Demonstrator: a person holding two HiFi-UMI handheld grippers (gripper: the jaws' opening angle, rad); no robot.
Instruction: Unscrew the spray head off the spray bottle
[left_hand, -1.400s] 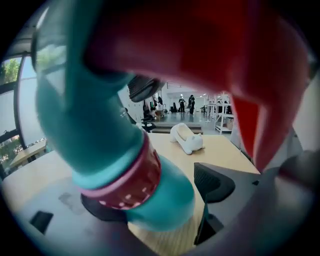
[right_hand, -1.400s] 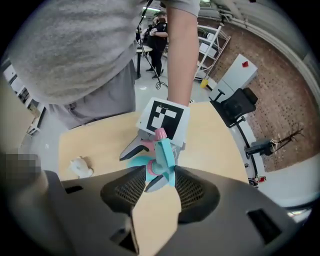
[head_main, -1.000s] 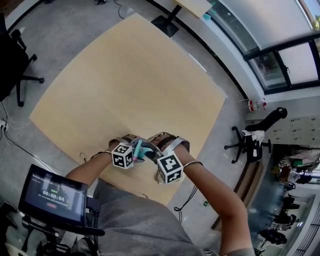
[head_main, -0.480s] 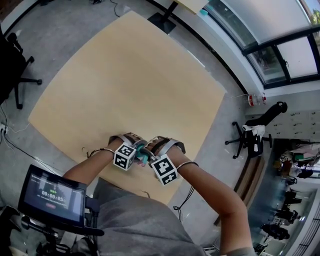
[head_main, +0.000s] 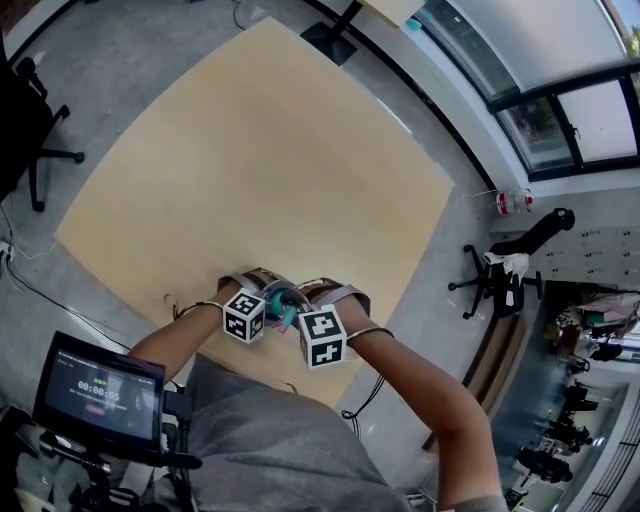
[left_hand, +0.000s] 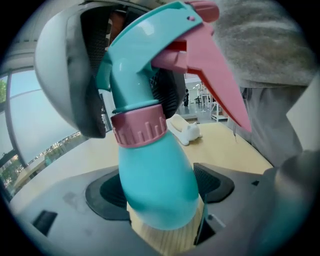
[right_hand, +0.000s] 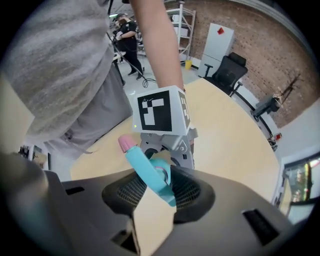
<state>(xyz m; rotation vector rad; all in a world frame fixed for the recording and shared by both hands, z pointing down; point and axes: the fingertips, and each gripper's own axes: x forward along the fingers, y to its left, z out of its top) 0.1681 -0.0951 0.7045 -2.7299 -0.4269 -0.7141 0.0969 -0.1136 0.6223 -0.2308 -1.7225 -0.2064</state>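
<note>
Right tool (right_hand: 152, 200) tight around spray head (right_hand: 145, 167)

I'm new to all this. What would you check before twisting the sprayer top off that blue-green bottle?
1. Left gripper clamped on the spray bottle body: ok.
2. Spray head between the right gripper jaws, which have just been closing: ok.
3. Right gripper's pads pressing firmly on the head: cannot tell.
4. Pink collar seated on the neck, in plain sight: ok.
5. Bottle base resting on the table: cannot tell.
</note>
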